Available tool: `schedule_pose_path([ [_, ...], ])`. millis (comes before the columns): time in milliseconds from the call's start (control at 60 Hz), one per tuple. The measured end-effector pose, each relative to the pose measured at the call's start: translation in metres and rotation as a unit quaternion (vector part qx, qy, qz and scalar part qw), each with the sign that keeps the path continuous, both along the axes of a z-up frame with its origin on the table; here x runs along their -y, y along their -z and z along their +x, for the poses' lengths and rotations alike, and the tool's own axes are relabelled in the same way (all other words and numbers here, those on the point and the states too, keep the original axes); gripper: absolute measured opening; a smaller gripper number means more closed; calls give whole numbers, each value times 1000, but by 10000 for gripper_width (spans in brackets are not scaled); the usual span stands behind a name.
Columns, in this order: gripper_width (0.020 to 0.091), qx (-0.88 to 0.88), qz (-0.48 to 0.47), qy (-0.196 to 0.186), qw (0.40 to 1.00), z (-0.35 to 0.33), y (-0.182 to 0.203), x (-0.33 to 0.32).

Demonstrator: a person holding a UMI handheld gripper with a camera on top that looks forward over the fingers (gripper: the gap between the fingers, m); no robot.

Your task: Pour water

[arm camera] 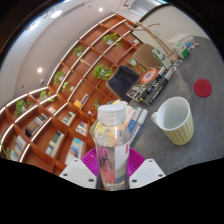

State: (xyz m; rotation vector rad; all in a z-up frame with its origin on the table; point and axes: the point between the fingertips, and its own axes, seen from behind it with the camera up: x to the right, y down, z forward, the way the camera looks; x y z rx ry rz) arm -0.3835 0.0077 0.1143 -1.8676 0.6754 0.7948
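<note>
A clear plastic water bottle [113,140] with a white cap stands upright between my fingers, and my gripper [112,168] is shut on the bottle's lower body. The magenta pads [91,160] press against it on both sides. The whole view is tilted. Just beyond the bottle to the right, a pale yellow-green cup [176,119] with a white inside sits on the grey table [190,160], its open mouth turned toward the bottle. The bottle's base is hidden below the fingers.
A small red round object [203,88] lies on the table beyond the cup. A cluttered desk with boxes and equipment [148,80] stands behind. Wooden wall shelves [60,100] with plants and books fill the left side.
</note>
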Motion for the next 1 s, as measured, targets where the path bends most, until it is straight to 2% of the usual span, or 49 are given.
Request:
schedule_pose_path([
  [17, 353, -19, -4, 3, 1000, -1, -12, 7],
  [100, 353, -115, 0, 8, 993, 4, -17, -5],
  [367, 353, -361, -15, 91, 928, 31, -32, -10],
  [600, 352, -483, -38, 145, 863, 52, -24, -22],
  [850, 353, -460, -44, 136, 876, 57, -27, -21],
  [1000, 354, -303, -23, 128, 944, 75, -49, -13],
])
